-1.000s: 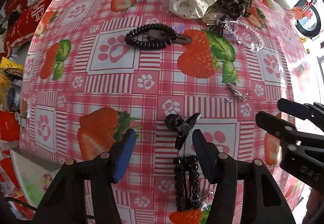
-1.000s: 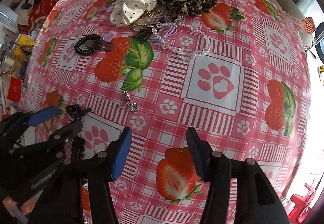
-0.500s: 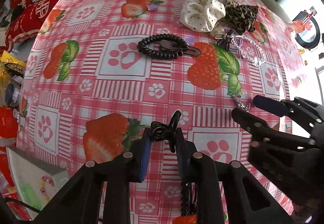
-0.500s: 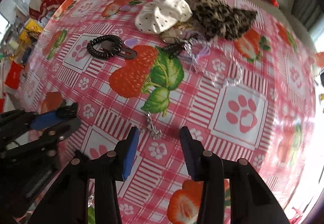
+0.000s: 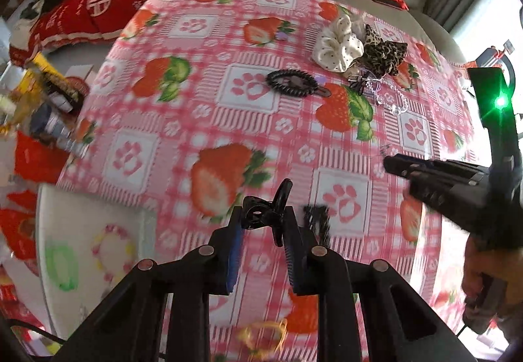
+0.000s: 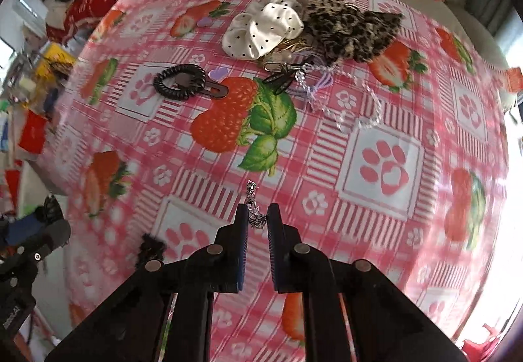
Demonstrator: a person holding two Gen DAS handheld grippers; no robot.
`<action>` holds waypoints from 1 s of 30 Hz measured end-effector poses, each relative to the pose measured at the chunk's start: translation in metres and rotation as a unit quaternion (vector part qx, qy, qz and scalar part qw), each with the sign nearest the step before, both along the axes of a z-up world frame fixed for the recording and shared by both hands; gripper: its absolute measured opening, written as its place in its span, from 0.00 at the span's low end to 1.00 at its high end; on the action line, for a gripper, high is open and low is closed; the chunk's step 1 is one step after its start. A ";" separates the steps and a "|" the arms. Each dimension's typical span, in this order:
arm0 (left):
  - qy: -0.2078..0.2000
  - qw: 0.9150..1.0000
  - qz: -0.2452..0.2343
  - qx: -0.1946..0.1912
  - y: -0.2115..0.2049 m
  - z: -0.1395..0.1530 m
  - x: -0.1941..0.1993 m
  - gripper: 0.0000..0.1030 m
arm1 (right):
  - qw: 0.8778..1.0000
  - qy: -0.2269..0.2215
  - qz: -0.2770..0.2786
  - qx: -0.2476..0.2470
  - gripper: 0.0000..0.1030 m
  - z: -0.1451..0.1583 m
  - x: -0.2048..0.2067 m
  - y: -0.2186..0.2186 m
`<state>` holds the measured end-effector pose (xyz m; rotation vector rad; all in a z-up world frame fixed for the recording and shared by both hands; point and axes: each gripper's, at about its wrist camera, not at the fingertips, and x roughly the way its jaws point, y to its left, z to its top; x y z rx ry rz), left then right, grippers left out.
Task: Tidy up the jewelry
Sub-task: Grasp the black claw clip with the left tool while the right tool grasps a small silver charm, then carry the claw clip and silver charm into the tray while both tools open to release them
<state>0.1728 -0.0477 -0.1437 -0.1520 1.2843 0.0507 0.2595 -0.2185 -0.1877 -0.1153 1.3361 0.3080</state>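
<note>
left gripper (image 5: 263, 232) clamped on a black claw clip (image 5: 266, 215), jaws pressed to its sides, clip lifted clear of the strawberry-print desk (image 5: 183, 139). just right of those jaws, a black beaded hair clip (image 5: 316, 218), blurred. far ahead, a black coil hair tie (image 5: 291, 83) over a brown snap clip, then a white dotted scrunchie (image 5: 338, 48) touching a leopard scrunchie (image 5: 384, 53). left of the jaws, a white tray (image 5: 98, 231) holding pastel bead bracelets. right gripper (image 6: 256, 221) closing, jaws nearly together around a small silver chain piece (image 6: 253, 208), its top end poking out ahead. farther ahead and right, a clear bead strand (image 6: 343, 107).
</note>
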 end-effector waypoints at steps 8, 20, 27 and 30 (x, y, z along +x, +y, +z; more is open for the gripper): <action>-0.002 0.999 0.034 0.003 0.032 0.019 -0.066 0.29 | 0.999 0.017 -0.010 0.027 0.12 0.026 -0.038 0.001; 0.015 0.997 0.072 -0.017 0.106 0.017 -0.166 0.29 | 0.998 0.027 0.032 0.038 0.12 0.050 -0.123 0.079; 0.015 0.994 0.109 -0.011 0.156 0.013 -0.204 0.29 | 0.996 0.029 0.071 0.050 0.12 0.059 -0.162 0.142; 0.016 0.991 0.131 -0.009 0.180 0.009 -0.217 0.29 | 0.994 0.029 0.093 0.054 0.12 0.060 -0.173 0.172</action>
